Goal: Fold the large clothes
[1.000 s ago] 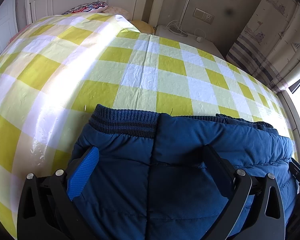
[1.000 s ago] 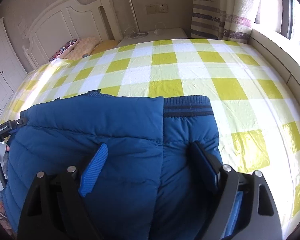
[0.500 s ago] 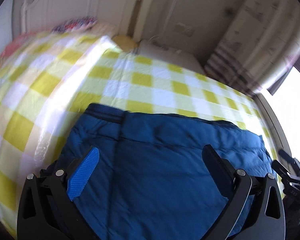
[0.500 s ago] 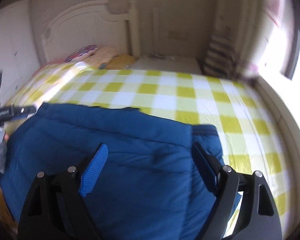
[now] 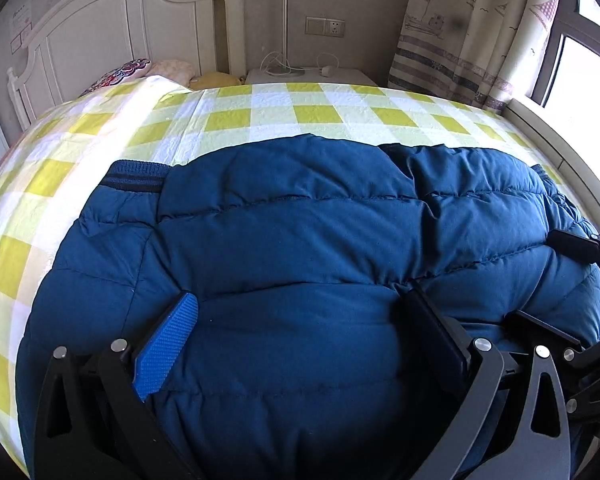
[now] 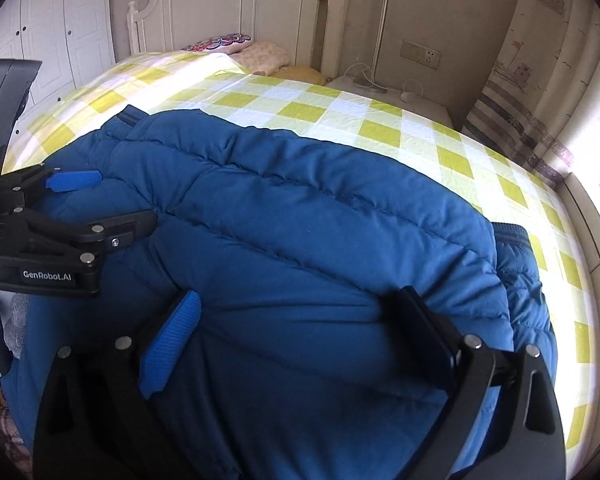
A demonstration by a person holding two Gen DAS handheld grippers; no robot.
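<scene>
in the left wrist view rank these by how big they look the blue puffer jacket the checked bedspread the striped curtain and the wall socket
1. Blue puffer jacket, though it lies nearest the camera, which enlarges it.
2. Checked bedspread, partly hidden under the jacket, so its true rank is unsure.
3. Striped curtain.
4. Wall socket.

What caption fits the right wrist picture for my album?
Two open hand-held grippers, right and left, over a puffy blue jacket on a yellow checked bed.

The blue padded jacket (image 5: 300, 248) runs off the bottom edge beneath both sets of jaws, its near hem unseen. Its bulk hides the checked bed (image 5: 228, 120) under the jaws. Whether the right gripper (image 6: 300, 320) pinches fabric cannot be told.
</scene>
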